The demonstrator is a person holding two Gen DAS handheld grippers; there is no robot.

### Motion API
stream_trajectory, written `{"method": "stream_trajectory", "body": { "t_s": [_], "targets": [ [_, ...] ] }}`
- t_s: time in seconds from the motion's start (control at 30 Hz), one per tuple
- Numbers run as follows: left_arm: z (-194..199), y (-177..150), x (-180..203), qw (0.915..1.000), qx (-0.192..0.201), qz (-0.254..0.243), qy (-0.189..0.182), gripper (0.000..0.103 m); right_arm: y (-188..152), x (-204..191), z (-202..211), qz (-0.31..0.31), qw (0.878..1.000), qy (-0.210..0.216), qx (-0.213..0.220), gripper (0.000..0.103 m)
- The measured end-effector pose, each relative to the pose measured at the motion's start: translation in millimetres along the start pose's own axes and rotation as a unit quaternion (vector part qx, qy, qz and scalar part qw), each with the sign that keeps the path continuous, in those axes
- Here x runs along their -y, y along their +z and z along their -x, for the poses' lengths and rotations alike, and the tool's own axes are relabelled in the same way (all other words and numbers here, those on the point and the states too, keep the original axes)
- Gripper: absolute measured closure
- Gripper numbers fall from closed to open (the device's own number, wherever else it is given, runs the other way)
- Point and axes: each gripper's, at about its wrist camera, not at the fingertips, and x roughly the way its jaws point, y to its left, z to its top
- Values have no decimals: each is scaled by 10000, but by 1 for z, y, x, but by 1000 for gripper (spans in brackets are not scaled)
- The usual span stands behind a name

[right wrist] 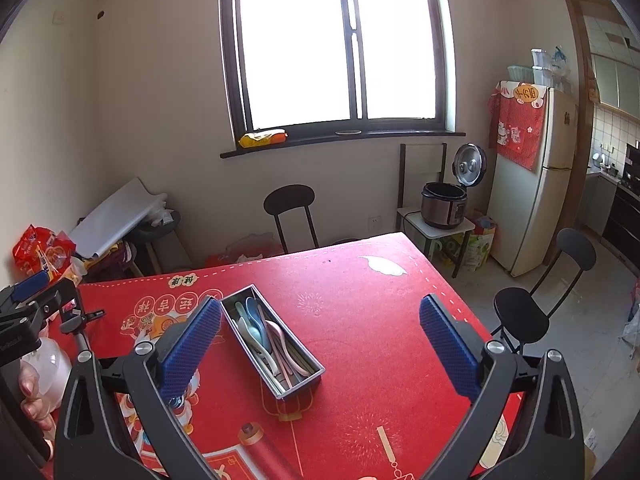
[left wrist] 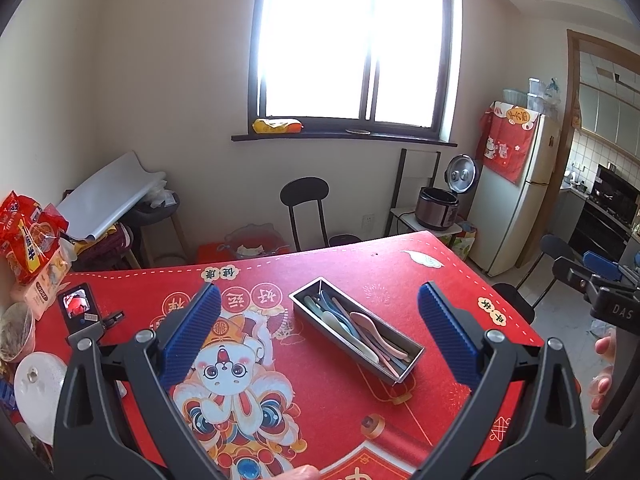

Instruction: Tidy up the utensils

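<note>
A narrow metal tray [left wrist: 416, 347] [right wrist: 316, 372] lies slantwise on the red patterned table mat [left wrist: 344, 264] [right wrist: 360, 280]. Inside it lie several pastel spoons [left wrist: 360, 324] [right wrist: 260, 332], blue, green and pink, together with other utensil handles. My left gripper [left wrist: 320, 328] hovers open above the mat, its blue pads [left wrist: 192, 332] wide apart, the tray just beyond and between them. My right gripper [right wrist: 320, 344] is also open and holds nothing; the tray sits beside its left pad [right wrist: 192, 344]. The other gripper shows at each view's edge, the right gripper's body [left wrist: 600, 288] and the left gripper's body [right wrist: 32, 304].
At the table's left end sit a small camera on a stand [left wrist: 80, 308], snack packets [left wrist: 28, 236], a bowl [left wrist: 16, 332] and a white lid [left wrist: 40, 384]. Black chairs [left wrist: 304, 208] [right wrist: 532, 308] stand round the table. A rice cooker [right wrist: 444, 204] and a fridge [right wrist: 536, 176] stand at the back right.
</note>
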Motion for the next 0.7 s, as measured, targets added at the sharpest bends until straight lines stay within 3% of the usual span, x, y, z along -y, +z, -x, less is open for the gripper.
{"method": "stream_trajectory", "body": {
  "t_s": [0.7],
  "targets": [
    [-1,-2,-1,9999,-63,8,89,6,-3,0,-3,7,10000,-11,-48,6]
  ]
}}
